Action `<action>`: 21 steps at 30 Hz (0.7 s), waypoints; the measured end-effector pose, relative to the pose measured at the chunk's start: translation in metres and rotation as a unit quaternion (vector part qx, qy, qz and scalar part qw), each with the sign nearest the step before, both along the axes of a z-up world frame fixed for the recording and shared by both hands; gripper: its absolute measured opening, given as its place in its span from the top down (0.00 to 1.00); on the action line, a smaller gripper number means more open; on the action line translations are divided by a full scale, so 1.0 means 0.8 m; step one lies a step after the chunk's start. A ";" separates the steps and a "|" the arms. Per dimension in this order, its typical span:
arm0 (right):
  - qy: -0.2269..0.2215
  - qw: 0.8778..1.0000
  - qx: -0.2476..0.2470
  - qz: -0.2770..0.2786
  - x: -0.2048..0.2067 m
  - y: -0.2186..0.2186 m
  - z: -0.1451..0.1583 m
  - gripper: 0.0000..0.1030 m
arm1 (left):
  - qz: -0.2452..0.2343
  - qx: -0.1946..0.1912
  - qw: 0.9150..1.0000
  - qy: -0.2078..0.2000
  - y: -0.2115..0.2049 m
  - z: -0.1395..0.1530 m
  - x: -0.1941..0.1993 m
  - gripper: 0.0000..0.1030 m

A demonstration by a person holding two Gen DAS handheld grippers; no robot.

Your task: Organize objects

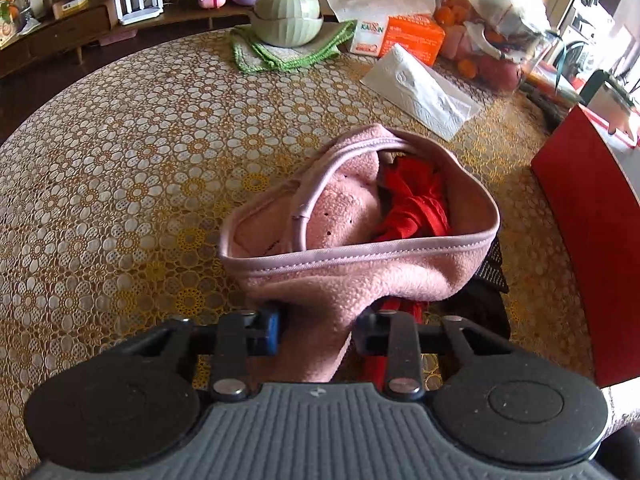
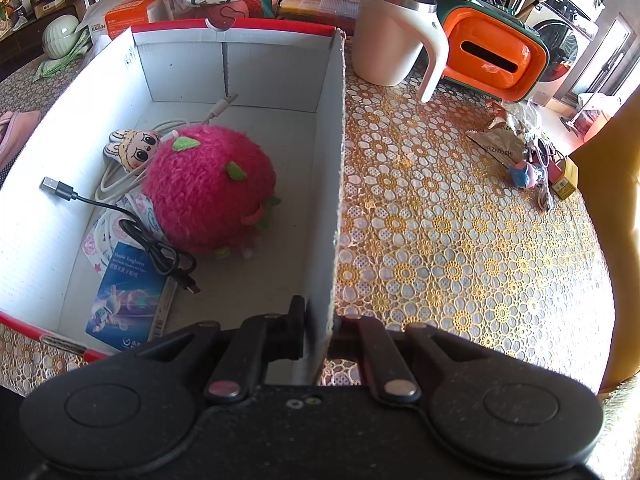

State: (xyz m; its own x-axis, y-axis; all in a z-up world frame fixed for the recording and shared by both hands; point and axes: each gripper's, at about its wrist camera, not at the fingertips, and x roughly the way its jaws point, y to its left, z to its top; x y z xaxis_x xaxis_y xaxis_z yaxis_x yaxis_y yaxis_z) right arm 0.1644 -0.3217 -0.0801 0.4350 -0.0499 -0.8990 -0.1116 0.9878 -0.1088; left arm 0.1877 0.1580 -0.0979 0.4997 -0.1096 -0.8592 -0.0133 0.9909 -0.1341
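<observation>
- Pinching the near edge of a pink fleece pouch (image 1: 360,240), the left gripper (image 1: 316,330) has its fingers pressed into the soft fabric; a red cloth (image 1: 416,204) sits in the pouch mouth, above the floral counter (image 1: 120,160).
- The right gripper (image 2: 318,336) has its fingers clamped on the right wall of the white cardboard box (image 2: 338,160), which holds a magenta plush fruit (image 2: 208,188), a black USB cable (image 2: 120,216) and a blue packet (image 2: 128,292).
- Risk, as I judge it: fleece held only by its edge could sag or tip, spilling the red cloth; the thin box wall could bend or drag the box.
- Readable: "KAIXIN"-like lettering on a carton (image 1: 370,34) at 12 o'clock; "Double Toughness" on the blue packet; "ZHOUSHI" on a wrapper (image 2: 500,140) at 2 o'clock.
</observation>
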 end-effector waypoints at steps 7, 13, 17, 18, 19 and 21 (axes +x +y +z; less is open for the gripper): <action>-0.001 1.000 0.001 0.000 0.000 -0.001 0.000 0.93 | 0.022 -0.012 0.999 -0.038 0.011 0.041 -0.012 0.86; -0.001 1.000 0.004 -0.001 0.000 -0.001 0.000 0.93 | 0.017 -0.028 0.995 -0.092 0.011 0.103 -0.024 0.86; -0.001 1.000 0.005 -0.001 0.001 -0.001 0.000 0.93 | 0.001 -0.034 0.993 -0.117 0.000 0.138 -0.023 0.86; -0.001 1.000 0.005 -0.001 0.000 -0.001 0.000 0.93 | -0.003 -0.036 0.992 -0.119 -0.003 0.143 -0.023 0.86; -0.001 1.000 0.005 -0.001 0.001 -0.001 0.000 0.93 | -0.008 -0.036 0.992 -0.120 -0.008 0.148 -0.023 0.86; -0.002 1.000 0.005 -0.001 0.000 -0.001 0.000 0.93 | -0.019 -0.037 0.991 -0.125 -0.018 0.154 -0.023 0.86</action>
State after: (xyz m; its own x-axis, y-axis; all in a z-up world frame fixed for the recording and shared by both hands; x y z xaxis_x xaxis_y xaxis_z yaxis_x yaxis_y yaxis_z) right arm 0.1647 -0.3226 -0.0798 0.4376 -0.0422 -0.8982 -0.1095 0.9890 -0.0998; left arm 0.1696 0.1434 0.0250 0.6907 -0.1903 -0.6976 0.0673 0.9775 -0.2000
